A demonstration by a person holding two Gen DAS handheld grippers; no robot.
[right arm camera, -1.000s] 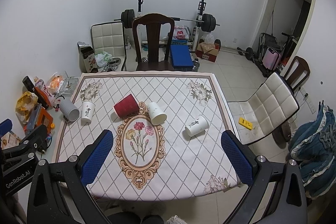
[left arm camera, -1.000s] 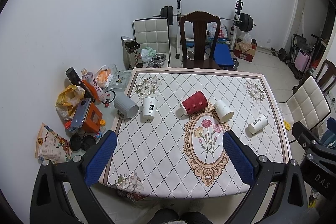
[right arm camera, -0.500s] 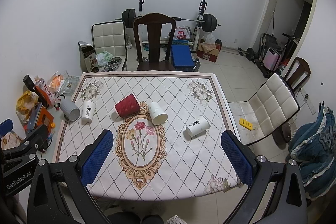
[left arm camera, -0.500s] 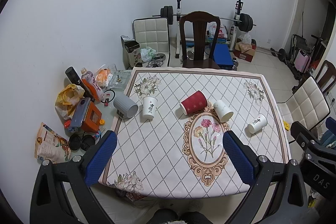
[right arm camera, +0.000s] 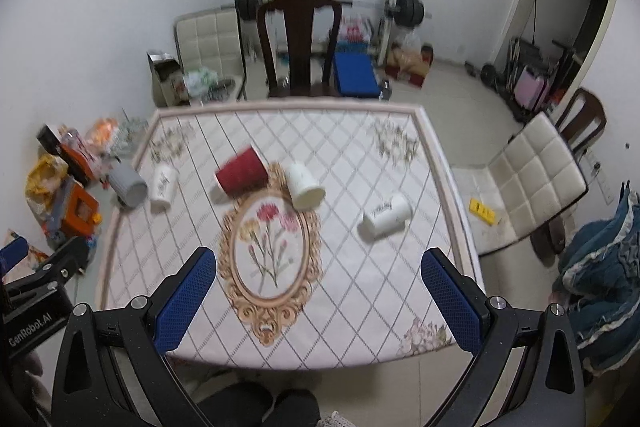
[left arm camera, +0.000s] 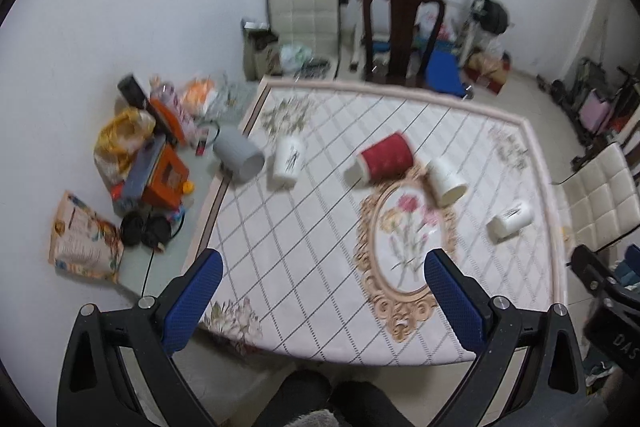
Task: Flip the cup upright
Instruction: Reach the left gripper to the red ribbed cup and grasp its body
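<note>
Several cups are on a table with a diamond-pattern cloth (left arm camera: 304, 267) (right arm camera: 360, 267). A red cup (left arm camera: 386, 159) (right arm camera: 241, 175) lies on its side near the middle. A plain white cup (left arm camera: 446, 183) (right arm camera: 304, 185) lies beside it. A printed white cup (left arm camera: 511, 219) (right arm camera: 386, 215) lies on its side to the right. Another printed white cup (left arm camera: 289, 161) (right arm camera: 162, 185) stands at the left, and a grey cup (left arm camera: 239, 156) (right arm camera: 127, 183) lies at the left edge. My left gripper (left arm camera: 320, 303) and right gripper (right arm camera: 318, 301) are open and empty, high above the near table edge.
A dark wooden chair (left arm camera: 402, 27) (right arm camera: 298, 39) stands at the far side. A white padded chair (right arm camera: 536, 183) stands to the right. Clutter of bags and boxes (left arm camera: 148, 163) lies on the floor at the left. Gym weights (right arm camera: 408, 11) stand by the back wall.
Both grippers have moved forward and down towards the table, so the cups look larger. The left view has tilted and blurred. No cup has moved.
</note>
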